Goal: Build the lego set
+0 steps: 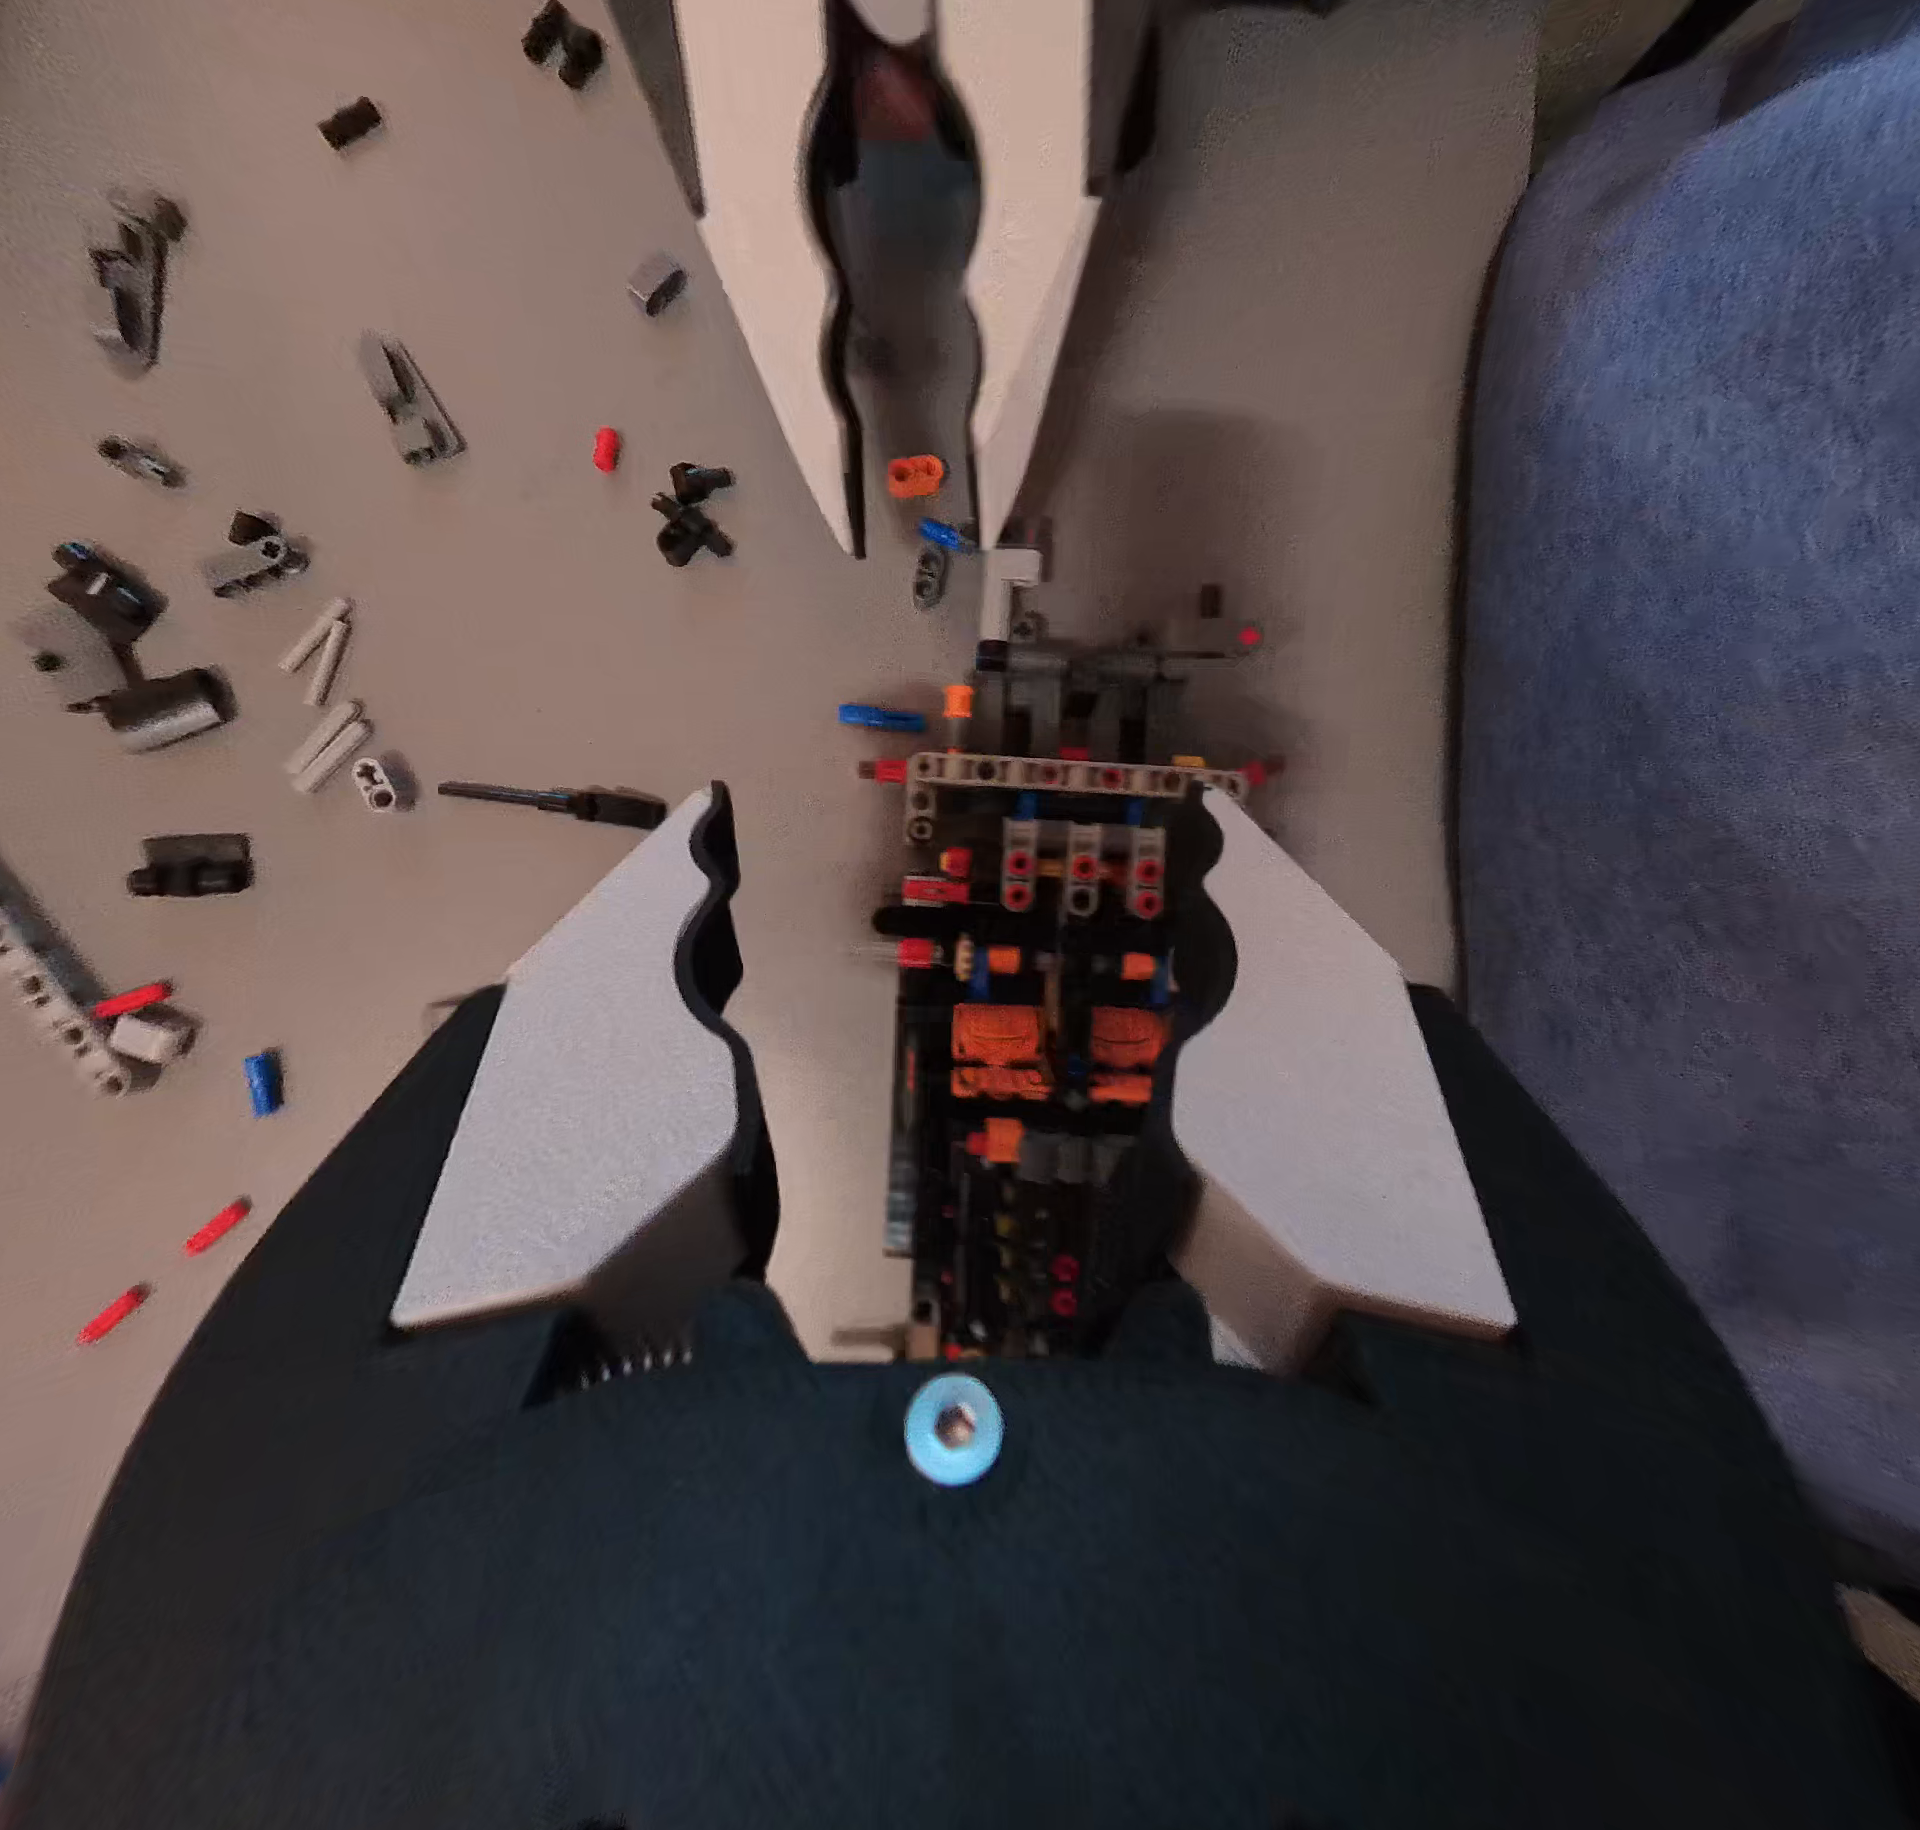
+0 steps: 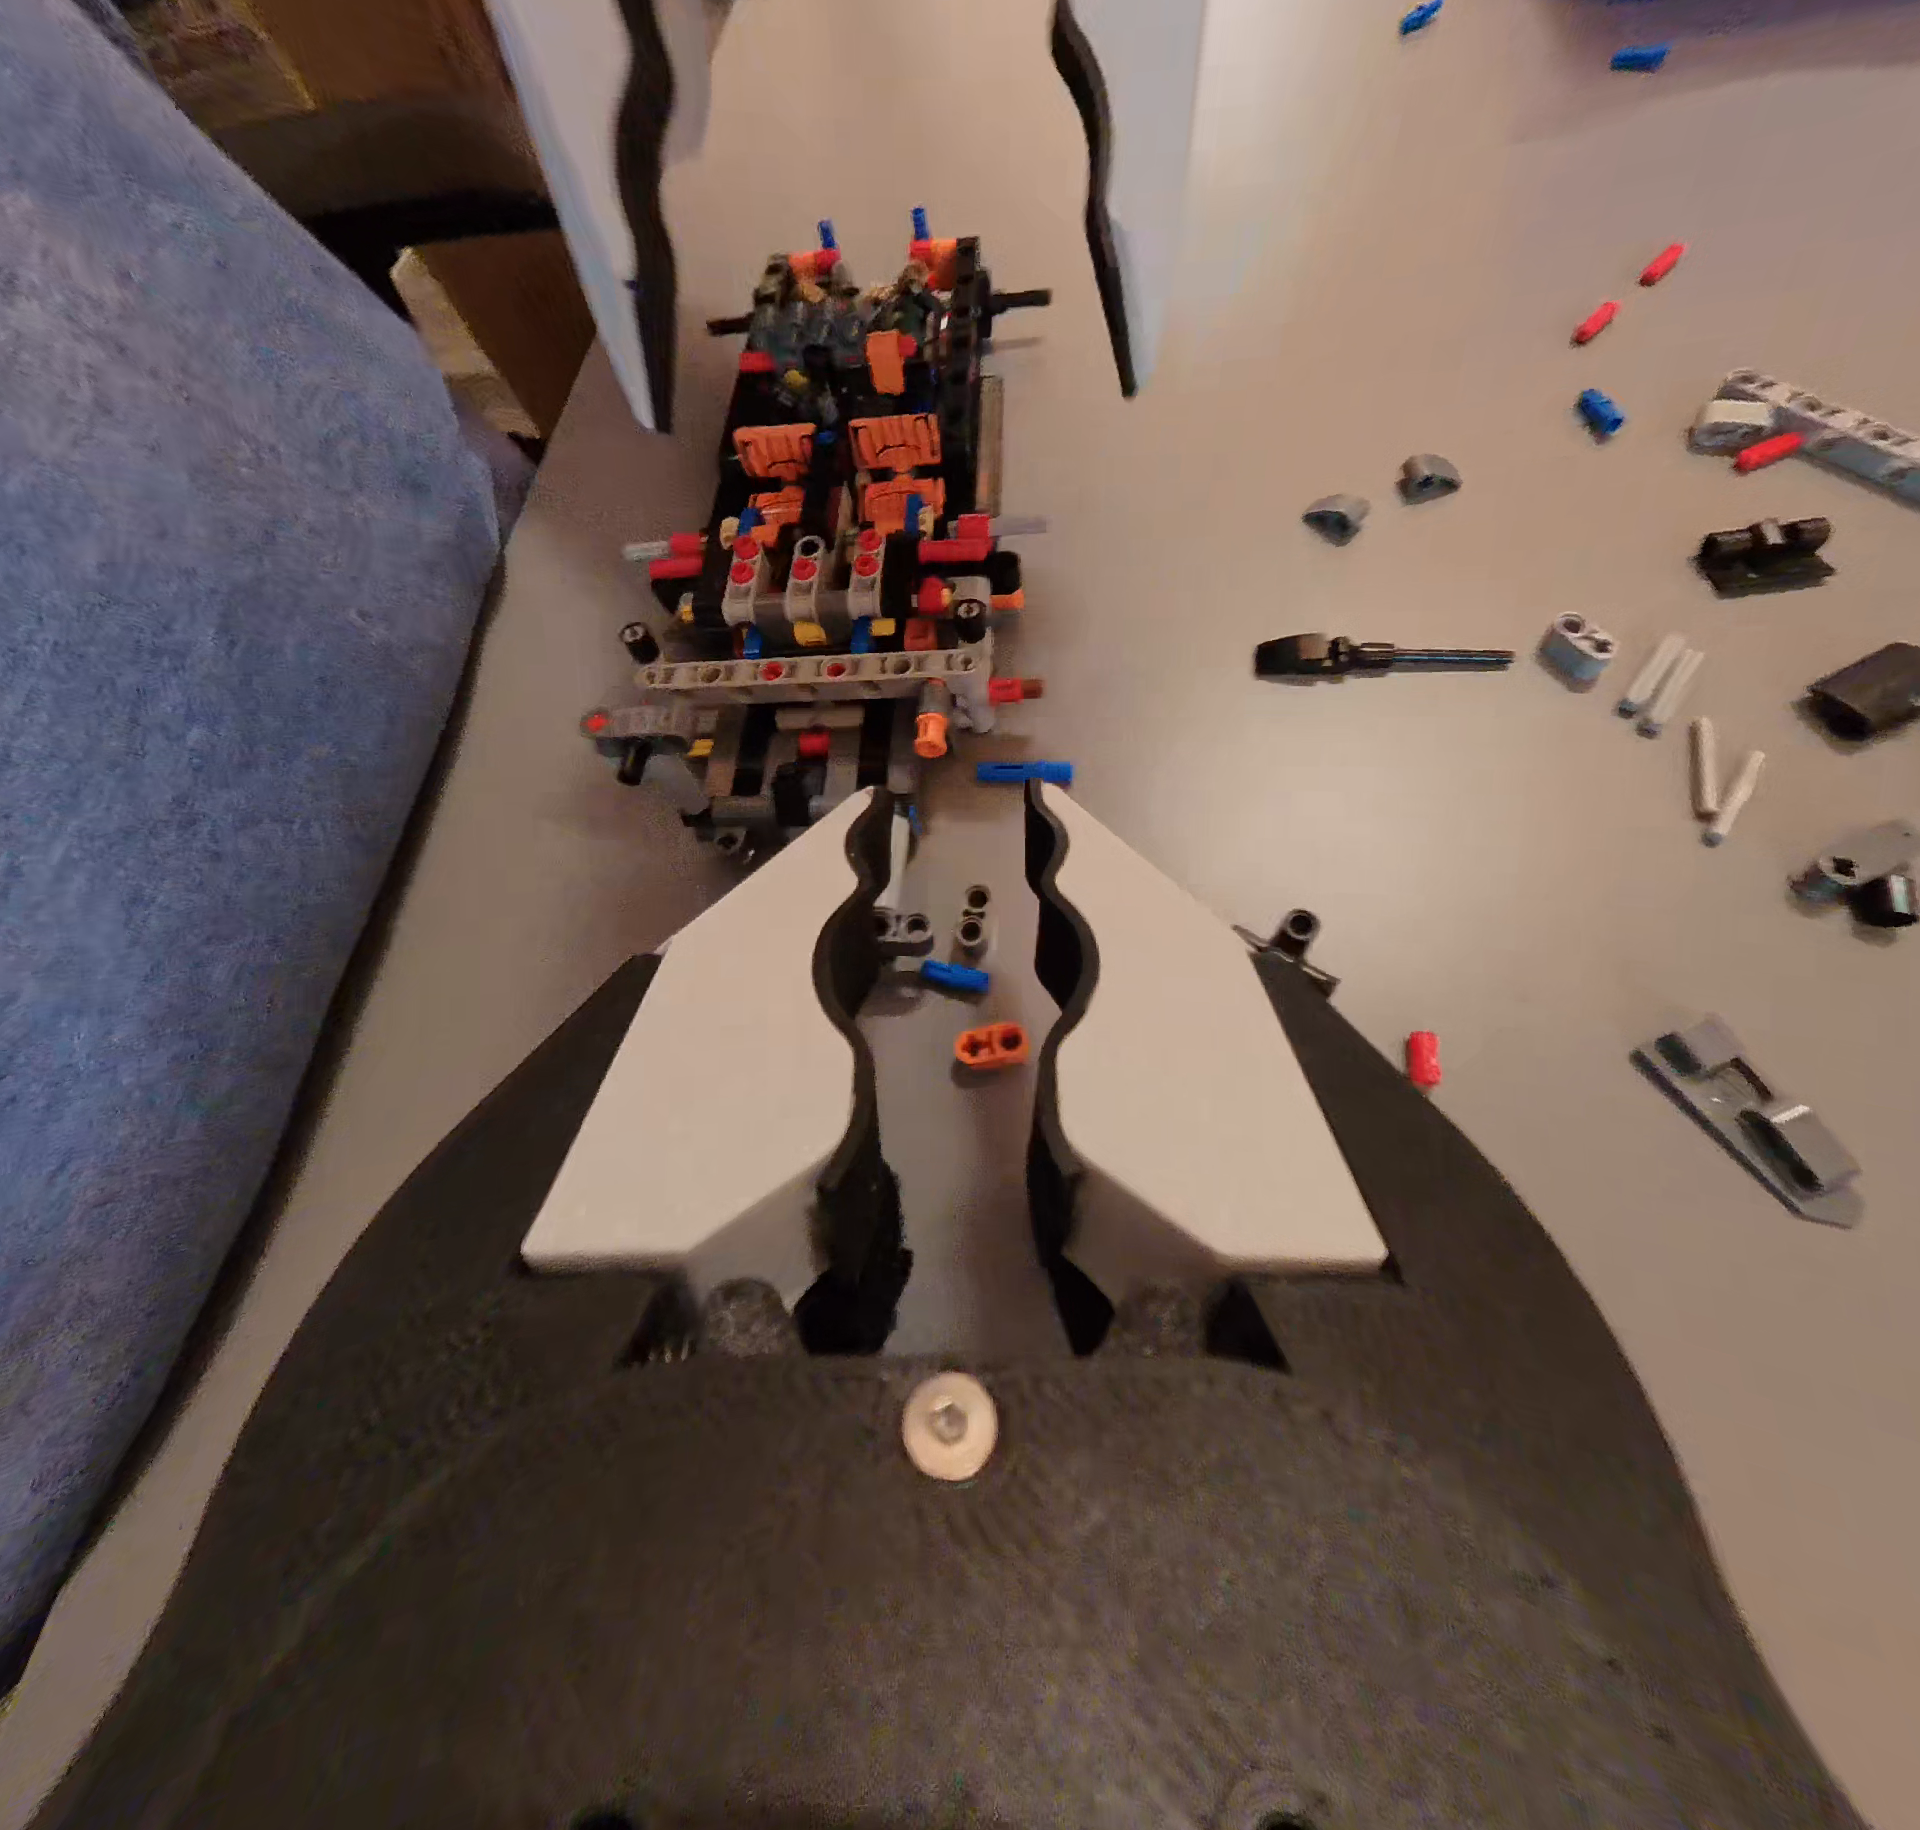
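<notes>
1. In my left wrist view, loose pieces lay scattered over the left part of the grey surface (image 1: 540, 637): black connectors, pale grey pins, two red pins (image 1: 166, 1271) and a blue pin (image 1: 262, 1082).
2. A long black axle piece (image 1: 551, 801) lay just left of my left gripper (image 1: 961, 804), apart from it.
3. My left gripper was released, with its jaws spread wide. The half-built lego model (image 1: 1049, 949) stood between them. I could not tell whether the right finger touched the side of the model.
4. My right gripper (image 1: 914, 533) faced me from the far side, also released and holding nothing. A small orange connector (image 1: 915, 476) lay on the surface between its fingertips.
5. At the right edge of this view was a blue sofa (image 1: 1714, 637), close beside the surface.
6. In my right wrist view the sofa (image 2: 208, 585) was on the left, and the model (image 2: 831, 554) stood on the surface just beyond my right gripper (image 2: 951, 793).
7. Between the fingers of the right gripper lay two small grey connectors (image 2: 940, 923), a blue pin (image 2: 954, 975) and the orange connector (image 2: 990, 1045).
8. To the right were more loose pieces, among them a grey beam (image 2: 1818, 435) with a red pin.
</notes>
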The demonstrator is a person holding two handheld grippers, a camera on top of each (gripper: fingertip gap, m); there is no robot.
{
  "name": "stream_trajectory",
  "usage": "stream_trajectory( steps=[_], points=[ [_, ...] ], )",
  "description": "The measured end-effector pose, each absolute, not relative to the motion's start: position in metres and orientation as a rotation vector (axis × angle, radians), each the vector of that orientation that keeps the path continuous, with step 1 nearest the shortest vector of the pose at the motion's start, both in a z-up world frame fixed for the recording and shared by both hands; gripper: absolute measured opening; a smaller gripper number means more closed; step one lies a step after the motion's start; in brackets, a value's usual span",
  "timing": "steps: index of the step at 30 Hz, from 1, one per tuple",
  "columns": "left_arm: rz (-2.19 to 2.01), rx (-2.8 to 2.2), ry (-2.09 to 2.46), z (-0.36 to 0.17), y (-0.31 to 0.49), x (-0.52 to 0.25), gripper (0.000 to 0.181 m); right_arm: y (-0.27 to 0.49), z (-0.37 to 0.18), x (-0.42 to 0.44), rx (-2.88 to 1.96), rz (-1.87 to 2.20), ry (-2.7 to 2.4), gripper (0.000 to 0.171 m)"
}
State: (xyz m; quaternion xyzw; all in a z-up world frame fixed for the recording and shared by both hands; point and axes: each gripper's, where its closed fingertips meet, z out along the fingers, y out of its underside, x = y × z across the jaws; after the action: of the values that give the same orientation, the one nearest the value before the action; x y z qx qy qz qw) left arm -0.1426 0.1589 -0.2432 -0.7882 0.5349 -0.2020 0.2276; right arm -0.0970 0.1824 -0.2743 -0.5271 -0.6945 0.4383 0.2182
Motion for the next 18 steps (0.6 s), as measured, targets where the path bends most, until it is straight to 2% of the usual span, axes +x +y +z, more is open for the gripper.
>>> stream_trajectory(
  steps=[10,18],
  points=[
    [-0.256,-2.086,1.313,-0.260,0.093,-0.104,0.068,0.157,-0.305,-0.089,-1.557,1.174,-2.110,0.014],
    [0.029,-2.082,1.147,-0.283,0.089,-0.126,0.060,0.130,-0.307,-0.102,-1.603,1.077,-2.140,0.014]
  ],
)
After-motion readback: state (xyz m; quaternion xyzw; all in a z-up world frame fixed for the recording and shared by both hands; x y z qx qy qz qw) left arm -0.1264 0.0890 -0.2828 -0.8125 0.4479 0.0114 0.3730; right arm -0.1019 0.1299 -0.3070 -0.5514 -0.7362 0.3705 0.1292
